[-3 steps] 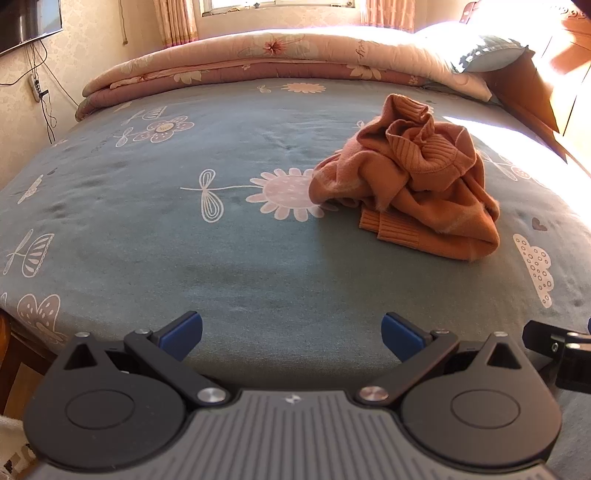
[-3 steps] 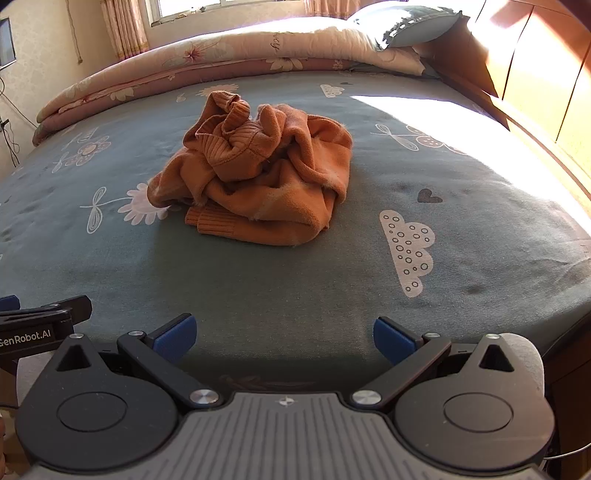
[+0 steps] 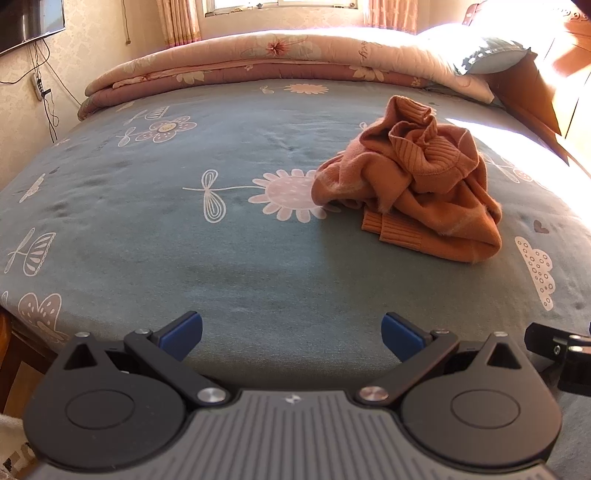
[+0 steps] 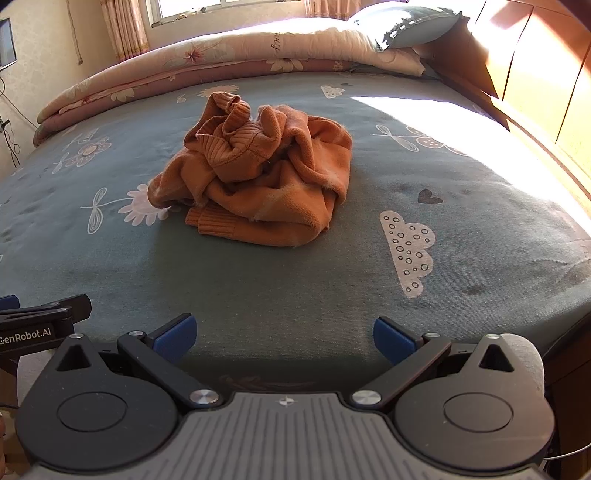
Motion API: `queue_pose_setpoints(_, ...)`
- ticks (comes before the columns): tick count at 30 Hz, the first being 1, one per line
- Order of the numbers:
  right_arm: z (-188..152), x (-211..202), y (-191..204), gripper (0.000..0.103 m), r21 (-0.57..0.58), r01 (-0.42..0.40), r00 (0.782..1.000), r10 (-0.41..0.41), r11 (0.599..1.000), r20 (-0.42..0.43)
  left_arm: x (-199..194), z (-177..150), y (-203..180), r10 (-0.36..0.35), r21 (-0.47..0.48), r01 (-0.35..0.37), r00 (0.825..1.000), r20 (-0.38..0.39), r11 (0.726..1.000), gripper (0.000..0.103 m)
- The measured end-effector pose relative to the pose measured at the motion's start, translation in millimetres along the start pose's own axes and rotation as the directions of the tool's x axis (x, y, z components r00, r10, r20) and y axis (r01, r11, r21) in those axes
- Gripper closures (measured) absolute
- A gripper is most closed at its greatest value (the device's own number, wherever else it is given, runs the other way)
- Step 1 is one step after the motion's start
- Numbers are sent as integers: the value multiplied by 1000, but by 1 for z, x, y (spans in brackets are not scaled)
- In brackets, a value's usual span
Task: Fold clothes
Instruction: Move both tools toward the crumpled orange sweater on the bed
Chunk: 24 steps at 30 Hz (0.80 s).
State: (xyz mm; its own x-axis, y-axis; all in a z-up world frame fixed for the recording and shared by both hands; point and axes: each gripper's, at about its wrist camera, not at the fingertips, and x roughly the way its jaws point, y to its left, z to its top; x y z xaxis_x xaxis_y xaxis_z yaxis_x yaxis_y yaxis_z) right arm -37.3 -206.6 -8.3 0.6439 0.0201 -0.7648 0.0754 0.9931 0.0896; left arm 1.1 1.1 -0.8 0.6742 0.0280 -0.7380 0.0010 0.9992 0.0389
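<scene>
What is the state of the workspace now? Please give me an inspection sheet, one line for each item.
Surface: bed with a grey-blue sheet printed with flowers and clouds; sunlight falls on its right side.
Job's things: one orange sweater, crumpled in a heap on the sheet, not yet spread or folded.
Clutter: nothing seen on the sheet near the sweater.
Grippers: left gripper and right gripper both open, empty, at the near edge of the bed, apart from the sweater.
Cables: wires hang on the left wall, below a screen.
Surroundings: folded quilt and pillow at the far end; window with curtains; wooden panels on the right.
</scene>
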Motion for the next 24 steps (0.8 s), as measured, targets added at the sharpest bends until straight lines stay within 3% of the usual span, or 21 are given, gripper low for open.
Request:
queue_pose_setpoints(11, -2, 5, -2, 0, 13, -35, 999, 36, 999, -35, 5, 1, 4, -37, -13, 37, 999, -20, 999, 0)
queue_pose_setpoints(19, -2, 15, -1, 0, 2, -20, 999, 20, 1000, -42, 17, 0, 5, -50, -22, 49, 998, -45, 999, 0)
queue_pose_setpoints(24, -3, 31, 1, 0, -2, -31, 995, 31, 1000, -90, 31, -3, 2, -47, -30, 45, 996, -70, 999, 0)
